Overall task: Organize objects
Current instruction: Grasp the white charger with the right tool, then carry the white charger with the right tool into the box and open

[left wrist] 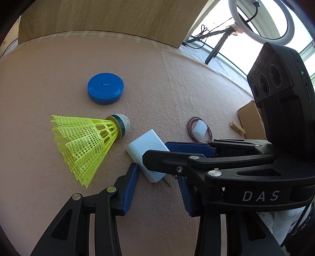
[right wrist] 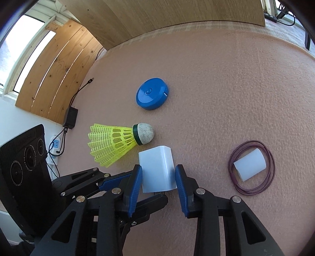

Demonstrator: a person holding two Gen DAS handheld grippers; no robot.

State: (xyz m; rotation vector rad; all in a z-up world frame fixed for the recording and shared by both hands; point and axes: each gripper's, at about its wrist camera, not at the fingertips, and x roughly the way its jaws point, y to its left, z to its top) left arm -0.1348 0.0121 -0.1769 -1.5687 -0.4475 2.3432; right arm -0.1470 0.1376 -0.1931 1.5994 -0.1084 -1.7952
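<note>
- Two grippers worked at one white charger block (right wrist: 157, 171) on the pink felt table (right wrist: 226, 88), both angled steeply down at it.
- Nearest in the right wrist view, the right gripper (right wrist: 158, 177) had its blue pads (right wrist: 135, 185) on either side of the charger, each pad at or just beside a side face; whether they pressed on it I could not tell.
- In the left wrist view, the left gripper (left wrist: 157, 177) stood with its jaws apart around the charger's plug end, where a metal prong (left wrist: 166, 182) stuck out; one blue pad sat just beside the block and the other was partly hidden behind the right gripper's black arm, so a grip could not be confirmed.
- The charger lay flat on the table, between both pairs of fingers.
- Just beyond it lay a yellow shuttlecock (right wrist: 118, 141) on its side, its cork nose near the charger's far corner but apart from it.
- Off to the right side, a short white tube (right wrist: 250, 167) lay inside a loop of purple cord (right wrist: 232, 157).
- Farther back sat a round blue tape measure (right wrist: 152, 93), well apart from the rest.
- In the left wrist view, a wooden clothespin (left wrist: 237, 128) lay beside a cardboard piece (left wrist: 249, 118) at the table's edge.
- Farthest, a wooden panel (right wrist: 167, 17) stood behind the table.
</note>
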